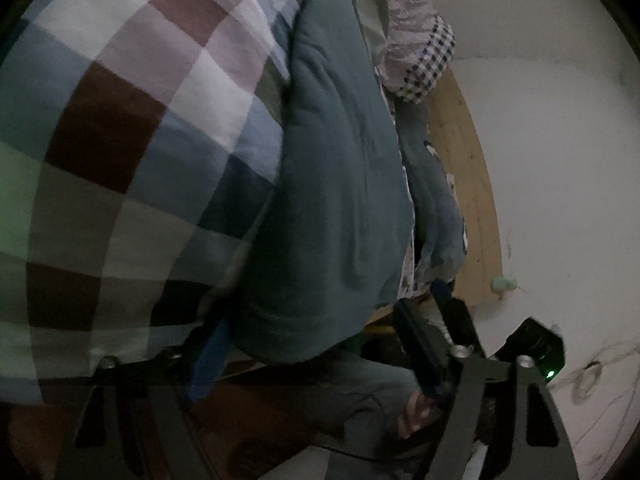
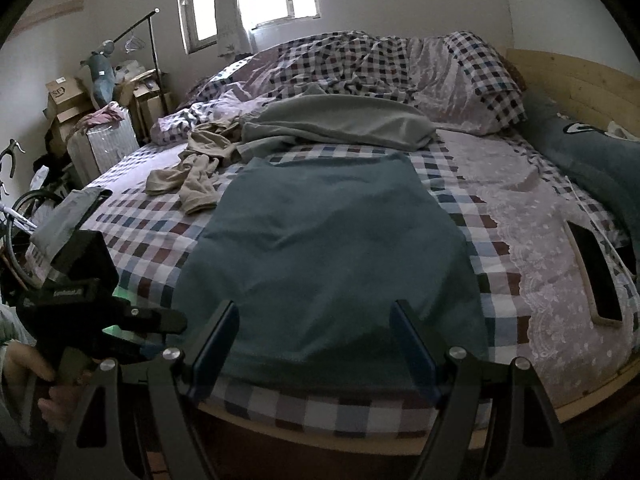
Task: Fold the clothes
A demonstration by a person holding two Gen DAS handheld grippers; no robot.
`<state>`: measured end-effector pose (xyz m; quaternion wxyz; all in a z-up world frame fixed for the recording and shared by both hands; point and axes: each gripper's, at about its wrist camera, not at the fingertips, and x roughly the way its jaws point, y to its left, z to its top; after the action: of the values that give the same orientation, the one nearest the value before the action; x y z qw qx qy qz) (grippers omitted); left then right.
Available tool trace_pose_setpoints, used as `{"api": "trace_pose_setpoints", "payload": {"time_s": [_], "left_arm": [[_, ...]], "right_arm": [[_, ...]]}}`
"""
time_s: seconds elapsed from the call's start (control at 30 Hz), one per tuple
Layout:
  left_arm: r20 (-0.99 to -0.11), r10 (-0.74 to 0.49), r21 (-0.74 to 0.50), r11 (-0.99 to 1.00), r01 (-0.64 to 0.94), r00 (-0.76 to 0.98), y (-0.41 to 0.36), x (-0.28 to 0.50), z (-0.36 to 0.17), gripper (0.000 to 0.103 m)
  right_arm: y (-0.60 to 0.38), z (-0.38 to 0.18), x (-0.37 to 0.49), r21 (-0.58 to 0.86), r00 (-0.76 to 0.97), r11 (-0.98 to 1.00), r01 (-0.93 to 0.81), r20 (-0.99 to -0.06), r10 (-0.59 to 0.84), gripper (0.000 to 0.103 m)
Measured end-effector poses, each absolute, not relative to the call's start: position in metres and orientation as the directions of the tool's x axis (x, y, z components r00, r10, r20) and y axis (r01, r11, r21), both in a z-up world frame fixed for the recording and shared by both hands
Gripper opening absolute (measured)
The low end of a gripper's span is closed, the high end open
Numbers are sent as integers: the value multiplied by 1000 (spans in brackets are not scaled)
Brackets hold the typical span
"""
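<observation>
Shows a teal garment (image 2: 320,240) spread flat on the checked bed sheet (image 2: 152,232), its near hem reaching the front edge of the bed. Holds the right claw (image 2: 320,344) just above that hem, released, both fingers (image 2: 224,336) wide apart with only the cloth's edge lying below and between them, nothing pinched.

Brings the left claw (image 1: 316,320) in at the garment's left near corner, tilted over on its side. Seen from the left wrist, fills the gap between the blue pads with a bulge of teal cloth; cannot tell whether the pads actually press on it or merely flank it. From the right wrist view, shows a hand (image 2: 36,376) gripping the handle of that left tool at the bed's edge.

Further back on the bed: a crumpled beige garment (image 2: 192,176) to the left of the teal one, and a grey-green garment (image 2: 340,124) lying across just beyond it, touching the beige heap. Off to the right, well apart from the clothes, a dark phone (image 2: 596,276) on the lacy part of the sheet. Behind that, a wooden headboard (image 2: 576,80).
</observation>
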<state>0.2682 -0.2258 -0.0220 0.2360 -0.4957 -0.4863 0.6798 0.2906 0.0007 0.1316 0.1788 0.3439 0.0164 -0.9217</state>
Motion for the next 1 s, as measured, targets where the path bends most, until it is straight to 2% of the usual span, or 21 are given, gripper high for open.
{"api": "trace_pose_setpoints", "payload": {"time_s": [0.1, 0.17, 0.23, 0.3, 0.37, 0.47, 0.63, 0.83, 1.0], "left_arm": [[-446, 801, -895, -397, 205, -398, -231, 273, -25, 43], [-438, 805, -899, -382, 215, -400, -233, 275, -24, 37], [-432, 808, -902, -376, 214, -401, -232, 276, -22, 36], [-422, 813, -906, -365, 213, -402, -230, 277, -20, 32], [-415, 817, -909, -358, 212, -402, -232, 279, -17, 23], [-393, 827, -919, -340, 198, -403, -235, 278, -11, 16], [-351, 847, -936, -304, 179, -400, -236, 274, -3, 11], [-302, 868, -953, -263, 152, -393, -239, 273, 4, 8], [-268, 880, -963, -235, 132, -392, -240, 272, 9, 8]], "right_arm": [[-5, 132, 296, 61, -704, -928, 368, -634, -321, 81], [-16, 134, 305, 7, -713, -911, 413, -620, -328, 81], [-29, 134, 315, -66, -724, -886, 459, -605, -330, 81], [-49, 132, 328, -183, -739, -843, 506, -597, -314, 81], [-70, 122, 344, -324, -762, -777, 539, -582, -286, 81], [-99, 102, 367, -518, -795, -642, 566, -551, -255, 81], [-125, 72, 380, -707, -847, -471, 527, -481, -227, 81], [-141, 49, 369, -816, -898, -374, 440, -409, -164, 79], [-156, 32, 361, -864, -918, -311, 396, -371, -140, 53]]}}
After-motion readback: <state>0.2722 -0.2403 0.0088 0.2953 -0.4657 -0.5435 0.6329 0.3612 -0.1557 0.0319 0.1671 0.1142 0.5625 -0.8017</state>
